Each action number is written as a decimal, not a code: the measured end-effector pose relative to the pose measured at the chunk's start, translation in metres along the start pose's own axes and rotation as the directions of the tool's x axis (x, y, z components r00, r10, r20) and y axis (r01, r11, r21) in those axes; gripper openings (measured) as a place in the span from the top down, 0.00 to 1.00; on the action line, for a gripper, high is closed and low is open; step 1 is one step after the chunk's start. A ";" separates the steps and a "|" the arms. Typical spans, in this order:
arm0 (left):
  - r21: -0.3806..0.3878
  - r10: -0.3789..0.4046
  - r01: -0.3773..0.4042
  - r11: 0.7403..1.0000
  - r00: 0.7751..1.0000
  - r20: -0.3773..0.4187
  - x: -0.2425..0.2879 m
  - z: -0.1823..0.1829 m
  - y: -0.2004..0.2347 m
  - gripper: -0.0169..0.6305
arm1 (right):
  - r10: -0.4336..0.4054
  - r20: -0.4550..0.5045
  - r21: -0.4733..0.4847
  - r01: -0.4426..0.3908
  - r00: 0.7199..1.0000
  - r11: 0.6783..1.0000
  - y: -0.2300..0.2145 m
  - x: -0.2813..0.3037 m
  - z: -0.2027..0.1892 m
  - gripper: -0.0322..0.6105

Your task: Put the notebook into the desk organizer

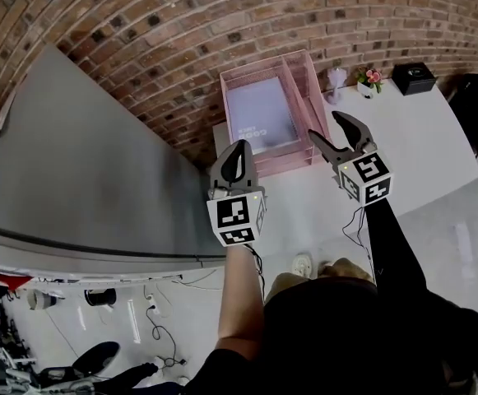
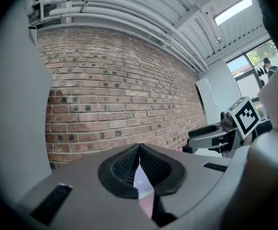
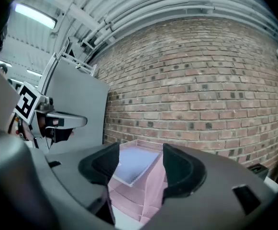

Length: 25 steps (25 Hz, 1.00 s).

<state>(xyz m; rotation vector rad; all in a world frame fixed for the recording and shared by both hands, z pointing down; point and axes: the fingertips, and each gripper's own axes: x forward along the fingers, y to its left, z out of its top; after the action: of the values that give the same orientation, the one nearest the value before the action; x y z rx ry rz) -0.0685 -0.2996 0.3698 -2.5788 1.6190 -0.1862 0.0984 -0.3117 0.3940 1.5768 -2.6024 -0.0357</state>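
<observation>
A pale lilac notebook lies inside the pink desk organizer at the back of the white table, against the brick wall. In the right gripper view the notebook rests in the top level of the pink organizer. My left gripper hovers in front of the organizer's near left corner, jaws shut with nothing between them. To its right my right gripper hangs open and empty before the organizer's near right corner. The left gripper view shows its pads pressed together.
A large grey panel fills the left side. On the white table right of the organizer stand a small flower pot, a pale ornament and a black box. A black bag sits at the far right.
</observation>
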 end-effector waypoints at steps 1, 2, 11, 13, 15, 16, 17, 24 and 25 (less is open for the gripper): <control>0.000 0.005 -0.005 1.000 1.000 -0.004 -0.001 0.001 -0.005 0.95 | 0.000 0.009 0.010 0.000 1.000 1.000 -0.003 -0.005 0.001 0.51; -0.002 0.012 -0.012 1.000 1.000 -0.005 -0.003 0.002 -0.010 0.95 | 0.004 0.017 0.014 -0.004 1.000 1.000 -0.006 -0.010 0.001 0.51; 0.007 0.074 -0.074 0.997 0.997 -0.016 -0.022 0.015 -0.056 0.95 | 0.030 0.073 0.015 -0.031 0.997 0.999 -0.016 -0.055 -0.003 0.51; 0.009 0.092 -0.092 0.996 0.996 -0.015 -0.029 0.017 -0.063 0.95 | 0.027 0.098 0.014 -0.028 0.995 1.000 -0.016 -0.064 -0.001 0.51; 0.009 0.111 -0.110 0.994 0.994 -0.012 -0.037 0.017 -0.070 0.95 | 0.038 0.120 0.006 -0.039 0.992 0.999 -0.012 -0.071 0.001 0.51; 0.009 0.118 -0.118 0.993 0.993 -0.011 -0.041 0.016 -0.074 0.95 | 0.050 0.126 -0.002 -0.050 0.991 0.999 -0.009 -0.074 0.001 0.51; 0.009 0.125 -0.125 0.992 0.992 -0.009 -0.045 0.016 -0.077 0.95 | 0.065 0.130 -0.010 -0.064 0.989 0.998 -0.005 -0.076 0.001 0.51; 0.009 0.157 -0.157 0.988 0.988 0.005 -0.064 0.018 -0.092 0.95 | 0.141 0.147 -0.046 -0.136 0.979 0.990 0.014 -0.091 0.003 0.51; 0.007 0.159 -0.159 0.987 0.987 0.009 -0.066 0.019 -0.094 0.95 | 0.146 0.149 -0.050 -0.140 0.978 0.989 0.015 -0.092 0.004 0.51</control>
<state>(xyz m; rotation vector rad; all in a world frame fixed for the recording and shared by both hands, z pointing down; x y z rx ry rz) -0.0104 -0.1990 0.3608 -2.4259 1.8069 -0.1690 0.1270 -0.2229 0.3841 1.4222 -2.8053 -0.2034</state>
